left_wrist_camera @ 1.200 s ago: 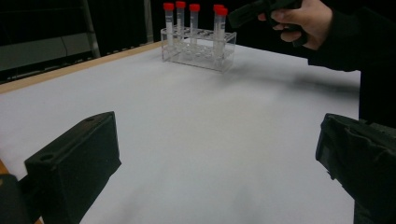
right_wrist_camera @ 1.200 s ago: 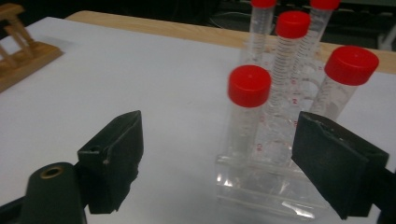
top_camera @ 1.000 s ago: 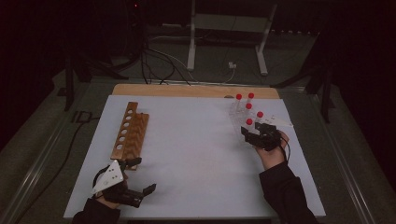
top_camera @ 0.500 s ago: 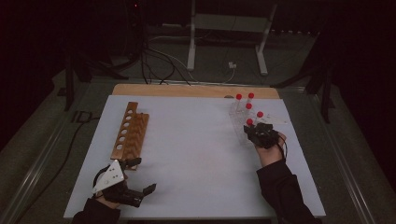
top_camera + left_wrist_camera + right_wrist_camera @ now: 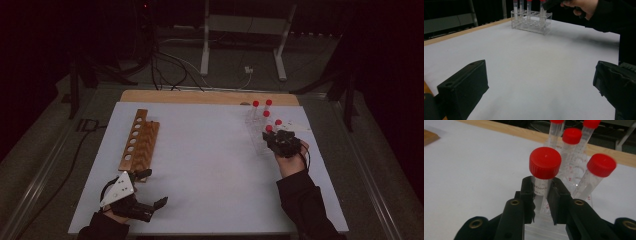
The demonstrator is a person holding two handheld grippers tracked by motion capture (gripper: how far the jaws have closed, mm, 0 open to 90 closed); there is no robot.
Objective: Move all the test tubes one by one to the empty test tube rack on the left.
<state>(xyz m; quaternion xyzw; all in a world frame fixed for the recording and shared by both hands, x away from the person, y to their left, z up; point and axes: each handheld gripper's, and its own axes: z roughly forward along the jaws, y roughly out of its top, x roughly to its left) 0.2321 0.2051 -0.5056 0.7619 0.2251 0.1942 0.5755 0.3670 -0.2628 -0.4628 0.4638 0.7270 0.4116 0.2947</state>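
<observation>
Five red-capped tubes stand in a clear rack (image 5: 256, 136) near the far right corner of the desk (image 5: 210, 165), and the right claw (image 5: 541, 195) has its jaws drawn in around the nearest tube (image 5: 544, 177), just under the cap; the pads look to be touching the clear wall on both sides, so I read it as gripped. Grip sits high on the tube, likely so the claw clears the rack's top plate and the tube can be lifted straight out. The tube's long axis runs upright with a slight lean, cap up, bottom end down in its rack hole. The neighbouring tubes (image 5: 596, 175) lean more, one tilting away to the right in the right gripper view. Seen from the high view, the right claw (image 5: 283, 142) comes in from the near side of the rack. The left claw (image 5: 135, 200) rests low near the near left corner of the desk, jaws spread wide with nothing between them, just beside the near end of a wooden rack (image 5: 139, 140) with a row of empty holes, which lies along the left edge, probably the destination for the tubes.
</observation>
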